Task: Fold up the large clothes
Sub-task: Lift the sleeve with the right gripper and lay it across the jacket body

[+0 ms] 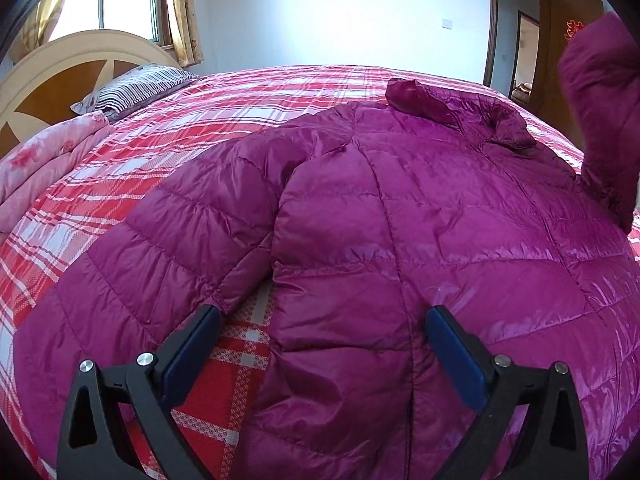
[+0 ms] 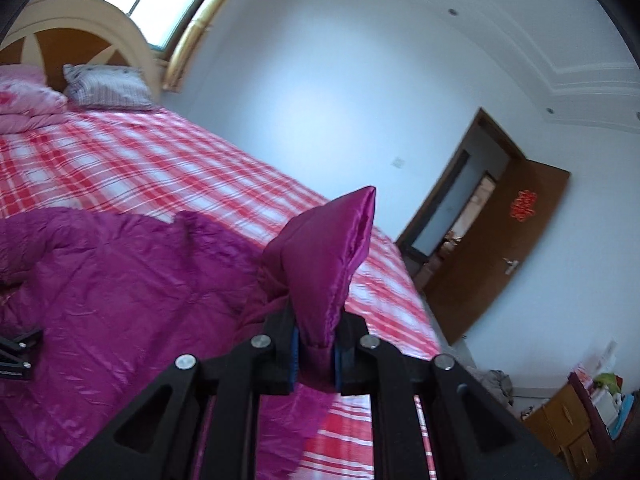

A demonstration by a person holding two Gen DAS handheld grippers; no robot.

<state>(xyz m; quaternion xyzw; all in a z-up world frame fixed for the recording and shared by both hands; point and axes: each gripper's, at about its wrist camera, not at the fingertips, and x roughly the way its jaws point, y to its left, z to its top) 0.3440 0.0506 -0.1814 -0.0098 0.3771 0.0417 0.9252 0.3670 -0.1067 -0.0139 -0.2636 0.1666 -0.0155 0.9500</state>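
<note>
Count taken across both views:

- One shiny magenta quilted down jacket (image 1: pixel 400 208), with two sleeves.
- One red-and-white plaid bedsheet (image 1: pixel 168 148).
- One grey striped pillow (image 1: pixel 136 86), far left.
- One folded pink floral quilt (image 1: pixel 52 160), left.
- One open brown wooden door (image 2: pixel 500 248), right.
- Two black two-finger grippers.

Jacket (image 1: pixel 400 220) lies on bed (image 1: pixel 160 152); pillow (image 1: pixel 136 86) probably behind.

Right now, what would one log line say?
right gripper: shut on sleeve, lifted | left gripper: open over jacket | bed
</note>
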